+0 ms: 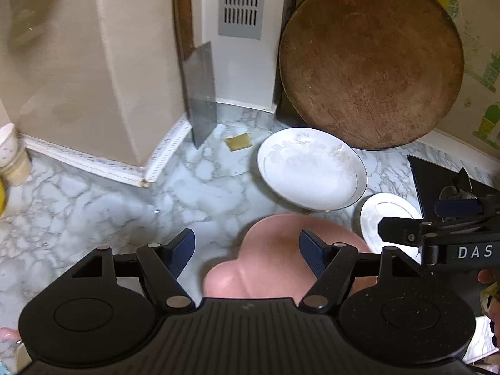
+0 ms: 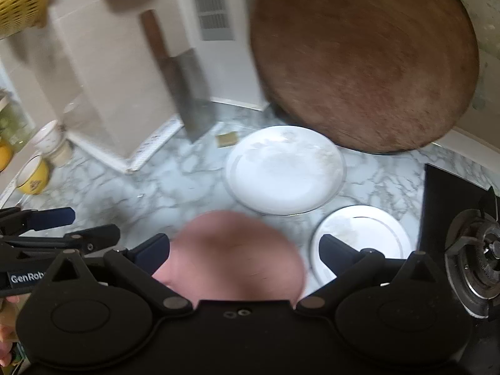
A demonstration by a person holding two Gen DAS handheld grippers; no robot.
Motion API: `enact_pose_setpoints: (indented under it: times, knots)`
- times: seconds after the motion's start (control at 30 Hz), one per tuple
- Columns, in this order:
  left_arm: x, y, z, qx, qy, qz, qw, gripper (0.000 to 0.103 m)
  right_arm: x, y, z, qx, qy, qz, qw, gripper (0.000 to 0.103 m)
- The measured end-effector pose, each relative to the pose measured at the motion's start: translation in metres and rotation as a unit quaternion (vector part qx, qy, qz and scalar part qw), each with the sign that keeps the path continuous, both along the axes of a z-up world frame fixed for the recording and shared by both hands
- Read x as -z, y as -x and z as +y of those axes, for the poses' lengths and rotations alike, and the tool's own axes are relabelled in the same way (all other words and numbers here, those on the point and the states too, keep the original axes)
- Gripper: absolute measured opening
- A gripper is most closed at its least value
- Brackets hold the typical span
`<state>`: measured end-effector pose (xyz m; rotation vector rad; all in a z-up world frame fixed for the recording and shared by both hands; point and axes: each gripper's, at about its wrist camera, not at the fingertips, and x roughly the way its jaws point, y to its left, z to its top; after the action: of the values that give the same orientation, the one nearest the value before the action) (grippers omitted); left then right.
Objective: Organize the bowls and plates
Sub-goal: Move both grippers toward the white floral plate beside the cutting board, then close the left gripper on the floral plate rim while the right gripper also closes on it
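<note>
Lobed pink dish [image 1: 281,259], glossy white plates [image 1: 312,168], seemingly marble counter [image 1: 93,206]

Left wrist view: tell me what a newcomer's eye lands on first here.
The big round wooden board leaning against the back wall on the right dominates. Left of it a cleaver stands upright, blade down, against the wall corner. In front, on the marble counter, lie a large white plate, a smaller white plate to its right, and a pink dish just ahead of the open left tongs.
</note>
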<state>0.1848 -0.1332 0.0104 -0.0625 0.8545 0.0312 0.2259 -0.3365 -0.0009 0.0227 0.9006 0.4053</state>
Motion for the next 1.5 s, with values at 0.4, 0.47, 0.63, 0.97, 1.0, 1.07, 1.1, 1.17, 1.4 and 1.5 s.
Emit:
enact_pose_setpoints:
  times: [0.4, 0.47, 0.63, 0.97, 1.0, 1.07, 1.1, 1.17, 1.4, 1.5]
  knots:
    - [0.035, -0.076, -0.021, -0.01, 0.0, 0.013, 0.9999, 0.073, 0.03, -0.068, -0.045, 0.048, -0.003, 0.029, 0.998, 0.099]
    - [0.042, -0.09, -0.022, -0.016, 0.003, 0.012, 0.9998, 0.073, 0.036, -0.082, -0.046, 0.053, -0.006, 0.034, 0.998, 0.096]
    - [0.064, -0.13, -0.015, -0.038, 0.022, 0.026, 0.9987, 0.073, 0.057, -0.12, -0.043, 0.058, -0.003, 0.048, 0.997, 0.091]
    - [0.107, -0.182, -0.007, -0.093, 0.062, 0.07, 0.9913, 0.072, 0.109, -0.177, -0.034, 0.087, -0.006, 0.099, 0.991, 0.074]
    - [0.109, -0.184, -0.007, -0.097, 0.064, 0.071, 0.9907, 0.072, 0.112, -0.181, -0.033, 0.088, -0.011, 0.103, 0.991, 0.073]
    - [0.113, -0.189, -0.007, -0.1, 0.07, 0.072, 0.9899, 0.069, 0.118, -0.186, -0.032, 0.09, -0.017, 0.109, 0.99, 0.067]
    - [0.115, -0.191, -0.008, -0.099, 0.073, 0.075, 0.9896, 0.065, 0.12, -0.188, -0.031, 0.088, -0.019, 0.112, 0.99, 0.065]
    - [0.118, -0.194, -0.006, -0.099, 0.078, 0.078, 0.9889, 0.063, 0.125, -0.191, -0.027, 0.082, -0.017, 0.119, 0.989, 0.059]
    - [0.127, -0.196, 0.002, -0.096, 0.101, 0.088, 0.9864, 0.038, 0.133, -0.194, -0.018, 0.069, -0.01, 0.124, 0.99, 0.036]
    - [0.128, -0.195, 0.004, -0.087, 0.107, 0.089, 0.9864, 0.031, 0.133, -0.193, -0.015, 0.068, -0.001, 0.118, 0.991, 0.035]
